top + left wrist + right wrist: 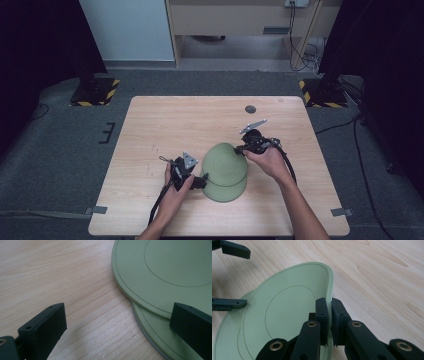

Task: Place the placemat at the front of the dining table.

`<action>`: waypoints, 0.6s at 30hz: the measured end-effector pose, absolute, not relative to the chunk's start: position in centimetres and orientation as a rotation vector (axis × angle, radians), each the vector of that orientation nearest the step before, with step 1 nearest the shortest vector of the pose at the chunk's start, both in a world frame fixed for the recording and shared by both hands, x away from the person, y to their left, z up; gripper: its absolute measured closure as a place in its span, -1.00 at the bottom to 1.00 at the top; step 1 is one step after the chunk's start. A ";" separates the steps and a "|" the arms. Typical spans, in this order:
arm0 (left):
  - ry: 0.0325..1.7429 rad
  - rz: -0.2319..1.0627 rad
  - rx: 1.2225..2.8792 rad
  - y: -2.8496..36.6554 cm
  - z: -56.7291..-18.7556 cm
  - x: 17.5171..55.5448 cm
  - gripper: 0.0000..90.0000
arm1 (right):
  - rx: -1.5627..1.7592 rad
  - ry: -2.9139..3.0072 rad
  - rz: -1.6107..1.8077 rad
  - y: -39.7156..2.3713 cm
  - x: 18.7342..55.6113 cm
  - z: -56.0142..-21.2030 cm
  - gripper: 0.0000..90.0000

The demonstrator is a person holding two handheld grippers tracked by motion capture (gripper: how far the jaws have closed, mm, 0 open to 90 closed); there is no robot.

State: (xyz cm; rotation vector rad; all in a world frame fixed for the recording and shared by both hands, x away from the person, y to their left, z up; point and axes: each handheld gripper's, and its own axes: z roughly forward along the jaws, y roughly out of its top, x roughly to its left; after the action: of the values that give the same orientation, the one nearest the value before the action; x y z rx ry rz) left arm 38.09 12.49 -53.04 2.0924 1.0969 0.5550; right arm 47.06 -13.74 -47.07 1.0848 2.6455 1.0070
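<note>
Overhead, the right gripper (246,148) pinches the rim of the tilted top plate (223,164); the left gripper (204,181), jaws wide apart, straddles the edge of the lower plate (227,192) on the table (165,125).

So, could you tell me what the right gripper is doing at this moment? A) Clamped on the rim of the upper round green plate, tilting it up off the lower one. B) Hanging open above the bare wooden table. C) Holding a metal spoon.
A: in the right gripper view the right gripper has its jaws pinched on the rim of the upper green plate, which tilts above the lower green plate.
</note>
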 end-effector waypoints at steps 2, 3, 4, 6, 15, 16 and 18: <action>1.109 0.578 2.081 12.6 -53.0 38.0 -0.96 | 1.087 2.635 1.025 -13.8 47.0 -46.7 0.90; 1.111 0.579 2.078 12.6 -53.1 38.1 -0.97 | 1.086 2.630 1.028 -13.8 47.0 -46.6 0.90; 1.110 0.575 2.077 12.7 -53.1 38.1 -0.97 | 1.084 2.632 1.018 -13.8 46.9 -46.5 0.90; 1.104 0.580 2.070 12.8 -52.9 38.1 -0.96 | 1.062 2.630 0.990 -13.6 46.9 -46.2 0.90; 1.114 0.587 2.038 13.8 -52.3 38.2 -0.96 | 1.031 2.619 0.975 -13.1 47.0 -44.9 0.90; 1.115 0.588 2.037 13.9 -52.3 38.2 -0.96 | 1.018 2.617 0.974 -13.0 47.0 -44.8 0.90; 1.118 0.588 2.036 14.1 -52.2 38.3 -0.96 | 1.021 2.617 0.966 -12.9 47.1 -44.6 0.90</action>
State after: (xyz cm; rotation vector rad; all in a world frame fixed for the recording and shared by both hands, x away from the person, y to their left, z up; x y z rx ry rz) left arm 38.27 14.09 -52.24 2.0364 1.1176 0.5880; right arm 47.07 -12.93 -44.60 1.0206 2.6165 0.9662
